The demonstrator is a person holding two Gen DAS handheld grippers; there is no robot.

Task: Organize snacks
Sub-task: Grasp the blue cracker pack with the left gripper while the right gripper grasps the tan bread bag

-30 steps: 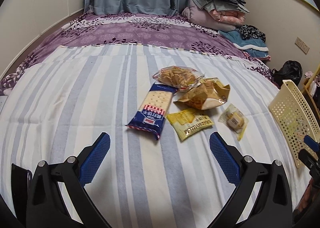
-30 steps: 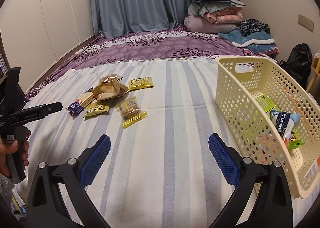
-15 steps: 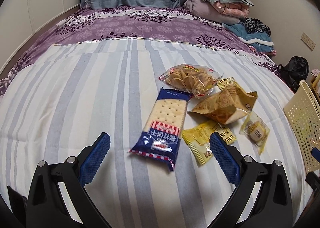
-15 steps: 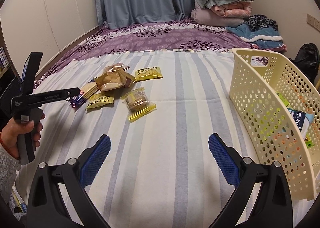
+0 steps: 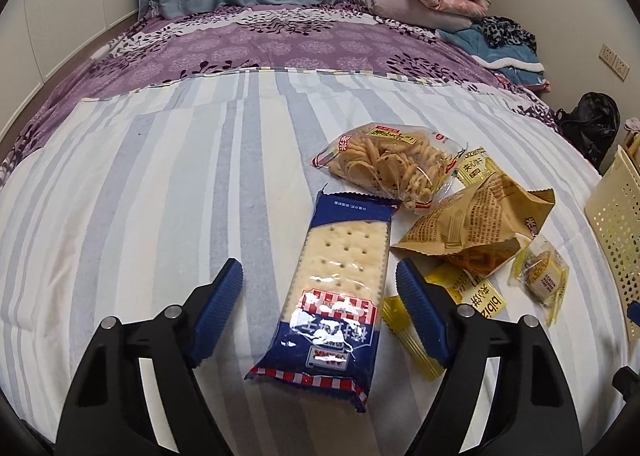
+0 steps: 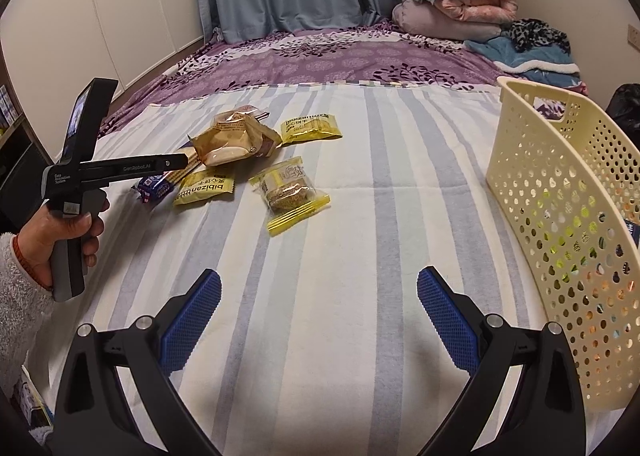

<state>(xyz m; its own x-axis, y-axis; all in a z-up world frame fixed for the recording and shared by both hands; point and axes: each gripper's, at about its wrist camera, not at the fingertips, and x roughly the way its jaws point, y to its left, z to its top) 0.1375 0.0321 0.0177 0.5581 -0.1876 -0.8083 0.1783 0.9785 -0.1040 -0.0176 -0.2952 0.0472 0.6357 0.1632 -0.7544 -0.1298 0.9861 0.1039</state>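
Some snacks lie in the basket [image 6: 560, 192]; six remain, the cracker pack [image 5: 336, 288] between the spread, empty left gripper [image 5: 320, 292] pads, right gripper [image 6: 319, 302] likewise released.

The left claw's right finger [image 5: 420, 320] covers part of a yellow packet [image 5: 472, 296]; basket [image 6: 560, 216] contents show only through holes.

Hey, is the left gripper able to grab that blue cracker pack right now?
Probably yes: the left gripper is open with the cracker pack lying between its fingers, nothing on top of it.
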